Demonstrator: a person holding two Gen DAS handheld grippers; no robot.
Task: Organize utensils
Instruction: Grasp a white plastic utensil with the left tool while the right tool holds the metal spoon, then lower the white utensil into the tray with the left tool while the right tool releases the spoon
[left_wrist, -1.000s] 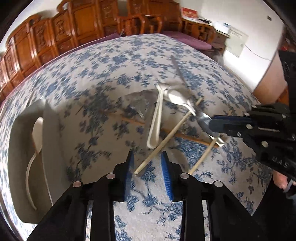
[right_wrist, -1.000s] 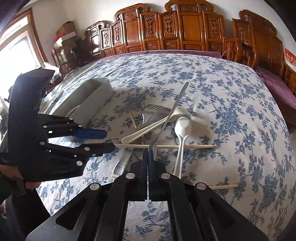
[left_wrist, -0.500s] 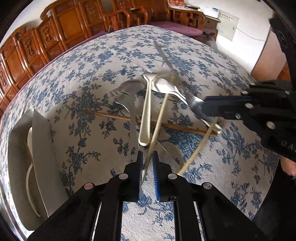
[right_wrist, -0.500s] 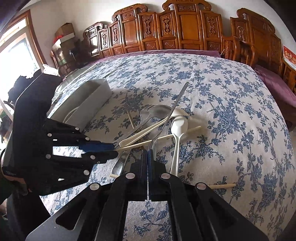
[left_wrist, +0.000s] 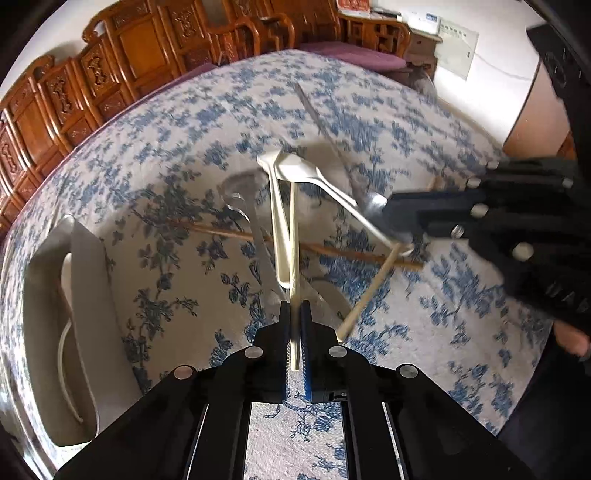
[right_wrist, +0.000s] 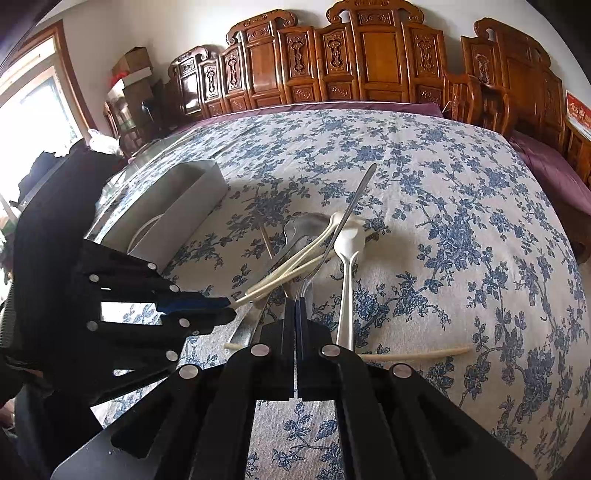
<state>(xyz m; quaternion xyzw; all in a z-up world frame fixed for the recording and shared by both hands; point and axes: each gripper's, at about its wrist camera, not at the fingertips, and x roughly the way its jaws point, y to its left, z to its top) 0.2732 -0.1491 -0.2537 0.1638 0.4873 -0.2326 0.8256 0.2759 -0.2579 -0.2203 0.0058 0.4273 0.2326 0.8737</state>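
Observation:
A pile of utensils lies on the blue floral tablecloth (left_wrist: 177, 173). My left gripper (left_wrist: 294, 314) is shut on a pale chopstick (left_wrist: 293, 240) that points away over the pile. It also shows in the right wrist view (right_wrist: 225, 310), holding that chopstick (right_wrist: 280, 277). My right gripper (right_wrist: 295, 306) is shut on a metal fork (right_wrist: 351, 206), its handle pointing away; it shows at the right of the left wrist view (left_wrist: 402, 218). White spoons (left_wrist: 280, 221), a metal spoon (right_wrist: 347, 295) and more chopsticks (left_wrist: 365, 291) lie in the pile.
A grey organizer tray (left_wrist: 85, 295) sits at the left, holding a white spoon (left_wrist: 66, 332); it also shows in the right wrist view (right_wrist: 184, 206). A brown chopstick (left_wrist: 351, 253) crosses under the pile. Carved wooden chairs (right_wrist: 369, 55) ring the far table edge.
My left gripper has closed from open onto the pale chopstick and swung it to point straight ahead. My right gripper stays shut on the fork.

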